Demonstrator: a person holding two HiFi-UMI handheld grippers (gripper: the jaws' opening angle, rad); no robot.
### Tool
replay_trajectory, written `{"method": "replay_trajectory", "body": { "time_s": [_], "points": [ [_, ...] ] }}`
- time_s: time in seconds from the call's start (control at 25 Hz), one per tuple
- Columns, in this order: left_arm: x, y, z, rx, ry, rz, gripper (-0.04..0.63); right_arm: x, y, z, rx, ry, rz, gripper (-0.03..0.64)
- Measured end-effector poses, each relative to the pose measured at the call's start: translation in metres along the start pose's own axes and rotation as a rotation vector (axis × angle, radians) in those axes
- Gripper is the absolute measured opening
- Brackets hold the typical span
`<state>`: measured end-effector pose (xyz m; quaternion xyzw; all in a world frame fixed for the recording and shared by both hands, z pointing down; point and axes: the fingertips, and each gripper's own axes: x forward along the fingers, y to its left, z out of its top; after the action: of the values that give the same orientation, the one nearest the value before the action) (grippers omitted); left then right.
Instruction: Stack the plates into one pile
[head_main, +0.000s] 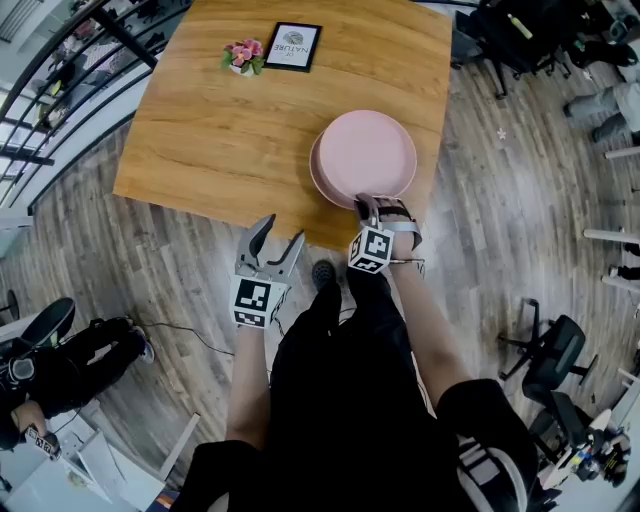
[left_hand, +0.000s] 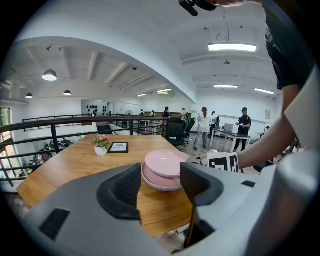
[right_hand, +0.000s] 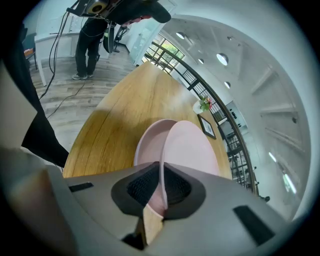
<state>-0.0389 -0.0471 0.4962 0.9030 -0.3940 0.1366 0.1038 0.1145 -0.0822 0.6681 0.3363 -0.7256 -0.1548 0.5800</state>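
plates first: lower plate is mostly covered by top plate, with only a crescent of its left rim showing in the head view. whether the top one sits fully down on it is hard to tell. table is cut off along its far edge at the top of that view.

right gripper is clamped on the near rim of the top plate; its own view shows the thin rim edge-on, pinched between the pads. left gripper hangs off the table's near edge, over the floor, jaws spread and empty, clear of both plates.

both plates lie by the table's near right edge. at the far side stand a flower pot and, just beside it, a frame, well apart from the plates. chairs and people are around the table on the floor.
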Motion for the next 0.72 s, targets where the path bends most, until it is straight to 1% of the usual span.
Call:
{"method": "replay_trajectory", "body": {
  "time_s": [0.48,0.72],
  "points": [
    [-0.020,-0.003,-0.007,-0.007,-0.008,-0.010,0.250,-0.001,0.029,0.014,-0.010,-0.005,0.035,0.037],
    [-0.018,-0.003,-0.007,0.000,-0.013,-0.020,0.250,0.000,0.028,0.014,0.004,-0.005,0.027,0.044]
  ]
}}
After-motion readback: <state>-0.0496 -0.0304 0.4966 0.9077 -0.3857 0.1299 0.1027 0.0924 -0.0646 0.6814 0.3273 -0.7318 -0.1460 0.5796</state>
